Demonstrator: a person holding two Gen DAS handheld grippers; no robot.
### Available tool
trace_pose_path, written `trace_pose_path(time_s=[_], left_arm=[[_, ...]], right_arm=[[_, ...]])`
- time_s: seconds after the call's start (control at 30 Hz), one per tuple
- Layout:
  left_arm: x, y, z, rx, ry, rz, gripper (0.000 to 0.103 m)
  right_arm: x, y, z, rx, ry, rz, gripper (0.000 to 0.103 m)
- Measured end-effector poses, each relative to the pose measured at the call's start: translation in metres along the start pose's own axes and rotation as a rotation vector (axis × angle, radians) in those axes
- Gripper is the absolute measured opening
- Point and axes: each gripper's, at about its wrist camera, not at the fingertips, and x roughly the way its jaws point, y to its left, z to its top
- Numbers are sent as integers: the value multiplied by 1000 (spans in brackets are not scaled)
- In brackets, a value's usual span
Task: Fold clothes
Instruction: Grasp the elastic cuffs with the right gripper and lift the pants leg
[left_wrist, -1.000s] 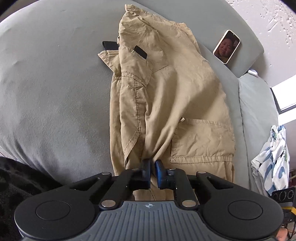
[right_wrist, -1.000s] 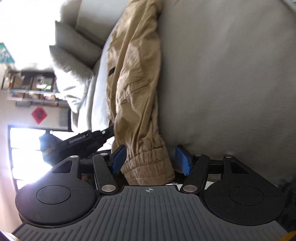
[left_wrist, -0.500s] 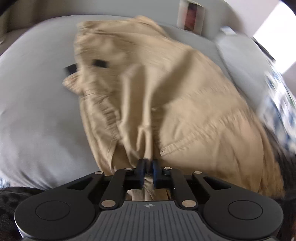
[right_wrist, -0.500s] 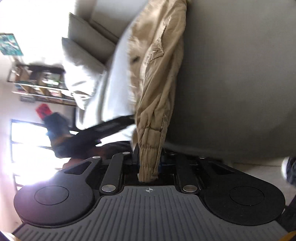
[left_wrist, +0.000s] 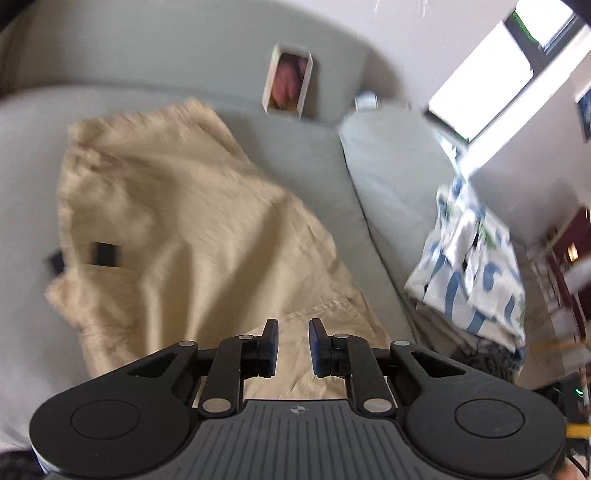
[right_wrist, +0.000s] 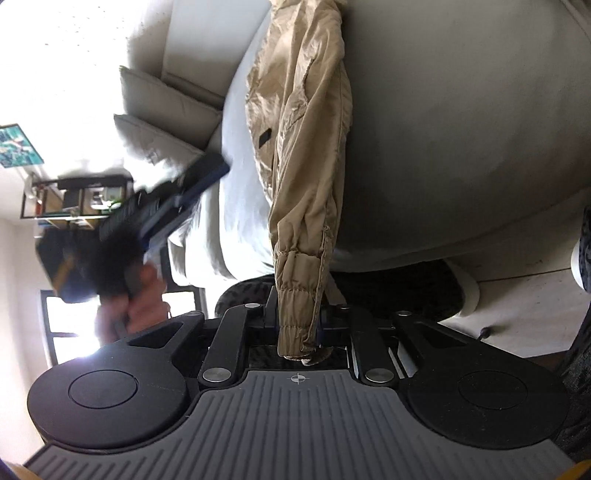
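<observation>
**Inspector:** While the tan trousers (left_wrist: 192, 236) lie spread over the grey sofa seat (left_wrist: 306, 162), the left gripper (left_wrist: 292, 345) hangs above their near edge. Its jaws are opening, with a narrow gap between the blue pads (left_wrist: 272, 347). Nothing sits between them; the cloth lies under them, apart from the pads.

**Clerk:** And the right gripper?

**Inspector:** The right gripper (right_wrist: 297, 325) is clamped on the elastic cuff (right_wrist: 297, 295) of one trouser leg. The cuff's end pokes out on the near side of the jaws, and the leg runs away from it towards the far end of the seat, bunched and creased.

**Clerk:** Anything else on the trousers?

**Inspector:** A black tab (left_wrist: 105, 253) shows on the left part of the cloth in the left wrist view. That view is blurred, so I cannot tell what it is.

**Clerk:** Surroundings?

**Inspector:** A phone (left_wrist: 288, 83) leans against the backrest at the far side of the seat, well apart from the trousers. To the right lies a grey cushion (left_wrist: 395, 177), and past it a white and blue patterned garment (left_wrist: 476, 266) on the sofa's right end. In the right wrist view a hand (right_wrist: 138, 299) grips the other tool's handle, blurred, left of the trouser leg. A window (left_wrist: 484, 85) stands bright at the far right.
</observation>
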Motion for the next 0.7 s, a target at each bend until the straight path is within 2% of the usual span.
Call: trace_pose_path(time_s=[0.1, 0.2, 0.3, 0.37, 0.4, 0.43, 0.47, 0.53, 0.6, 0.67, 0.7], left_arm=[[24, -4, -6, 43, 134, -1, 14], [56, -5, -13, 50, 244, 56, 14], [53, -7, -11, 72, 251, 61, 14], [32, -2, -10, 59, 229, 49, 15], [18, 1, -10, 54, 204, 38, 21], [1, 7, -11, 51, 167, 18, 32], [-13, 14, -13, 45, 139, 5, 34], [-39, 27, -17, 34, 89, -15, 35], [-39, 39, -19, 34, 81, 6, 33], [-23, 45, -19, 44, 111, 55, 27], [-11, 50, -21, 41, 155, 77, 18]], right_arm=[[-3, 0, -2, 12, -7, 4, 16], [-10, 1, 0, 19, -19, 2, 16], [-7, 2, 5, 27, -15, 7, 16], [-1, 6, 9, 36, -3, 28, 16], [-2, 7, 11, 35, 1, 37, 16], [-3, 8, 12, 34, 2, 44, 16], [-2, 12, 13, 33, 5, 50, 16], [1, 18, 15, 37, 9, 62, 16], [7, 24, 18, 43, 17, 69, 16], [17, 30, 20, 46, 21, 64, 16], [18, 32, 20, 46, 21, 62, 16]])
